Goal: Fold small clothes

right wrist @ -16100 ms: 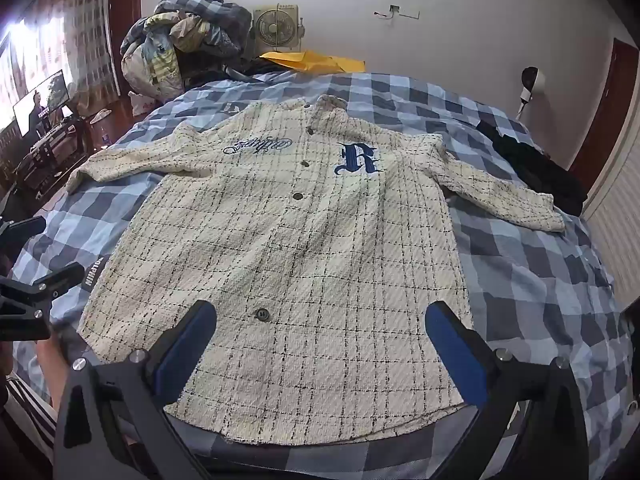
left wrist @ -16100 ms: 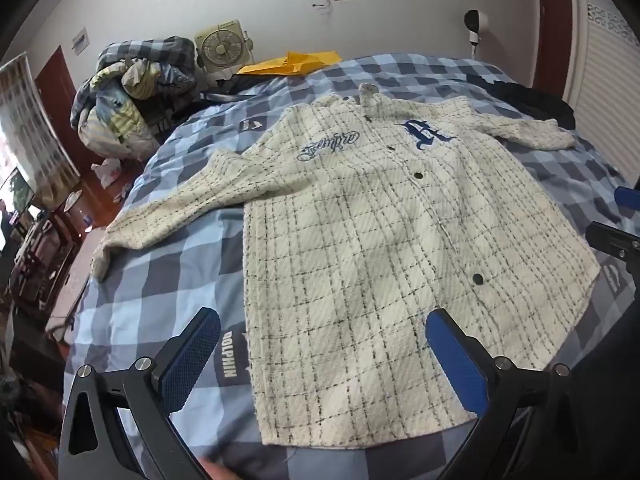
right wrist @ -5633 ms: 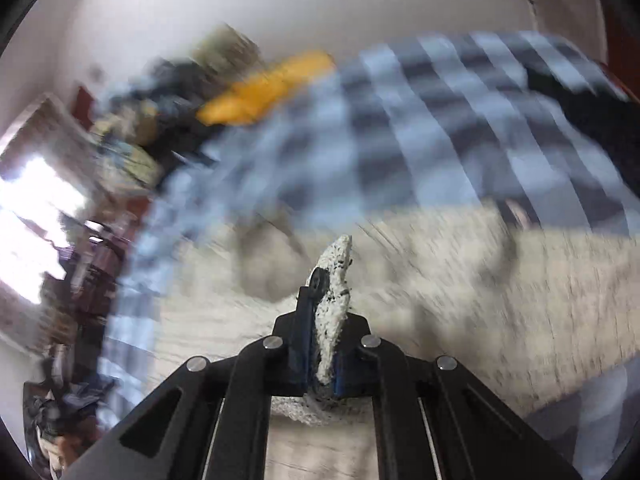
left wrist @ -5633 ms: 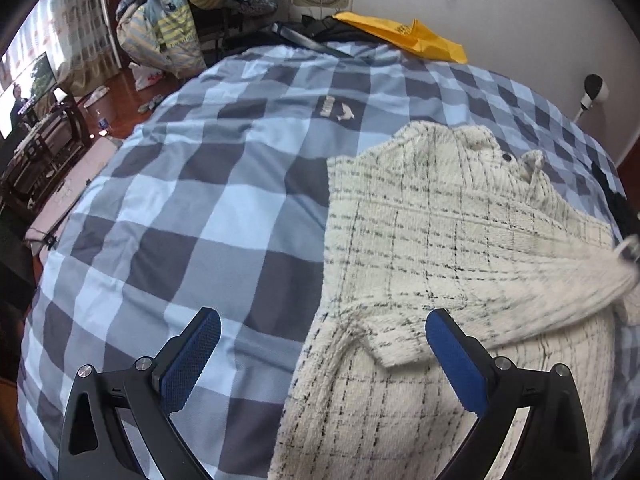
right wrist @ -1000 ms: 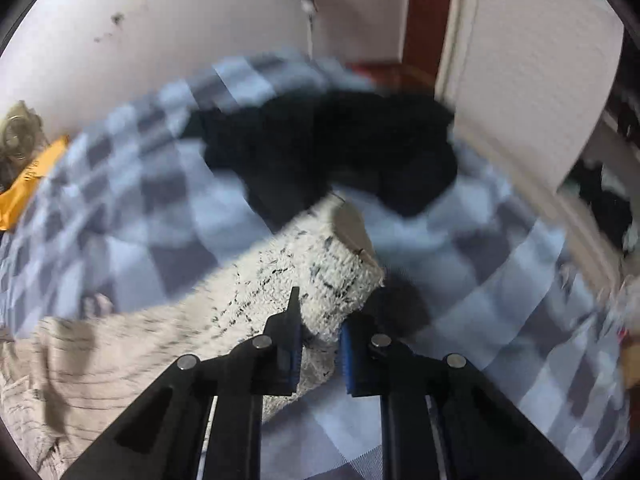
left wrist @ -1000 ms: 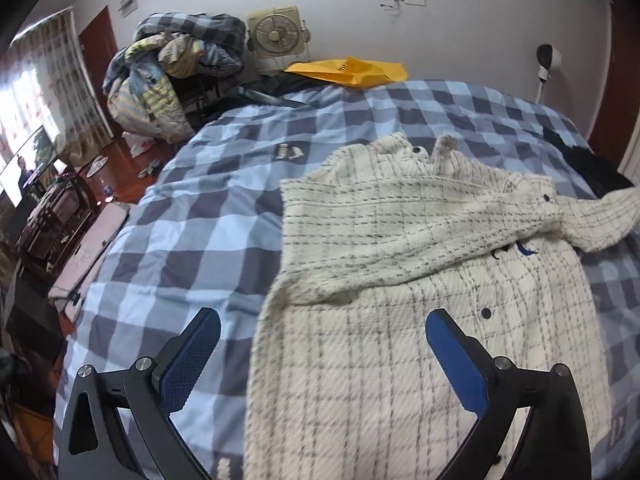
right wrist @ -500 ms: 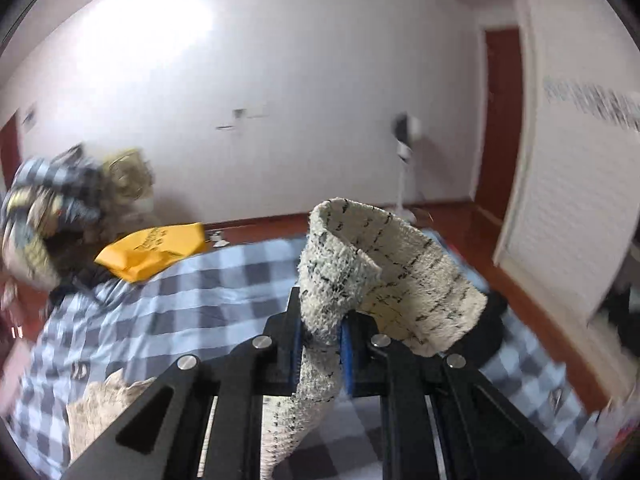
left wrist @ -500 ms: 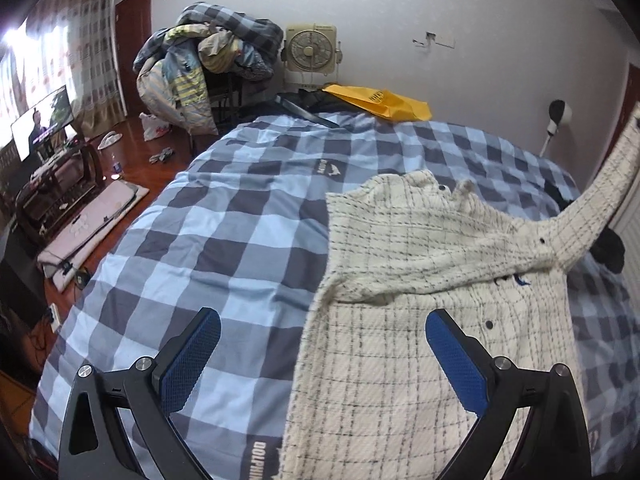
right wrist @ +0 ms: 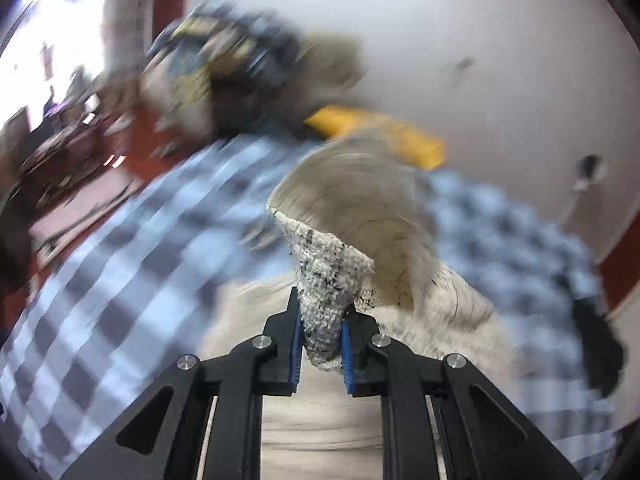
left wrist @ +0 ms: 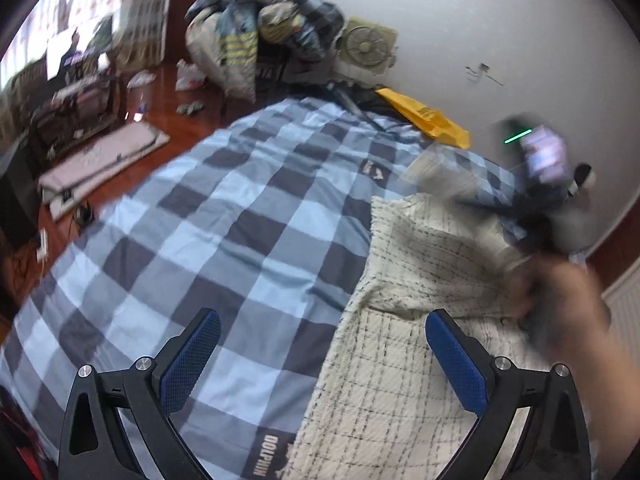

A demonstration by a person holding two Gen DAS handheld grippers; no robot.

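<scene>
A cream tweed shirt (left wrist: 400, 360) with a black check lies on the blue checked bedspread (left wrist: 224, 240), its left side folded in. My left gripper (left wrist: 320, 360) is open and empty, hovering above the shirt's left edge. My right gripper (right wrist: 320, 340) is shut on the cuff of the shirt's right sleeve (right wrist: 332, 272) and holds it up over the shirt body; the view is blurred by motion. In the left wrist view the right gripper (left wrist: 536, 192) and the hand holding it (left wrist: 560, 304) show as a blur over the shirt's upper right.
A heap of clothes and bedding (left wrist: 264, 36) and a fan (left wrist: 366, 46) stand beyond the bed's far end. A yellow bag (left wrist: 428, 118) lies at the far edge. A dark garment (right wrist: 596, 344) lies on the bed's right side. Floor clutter (left wrist: 80, 120) is at the left.
My right gripper has swung the sleeve from high at the right inward over the shirt body. My left gripper has shifted a little and still hovers open.
</scene>
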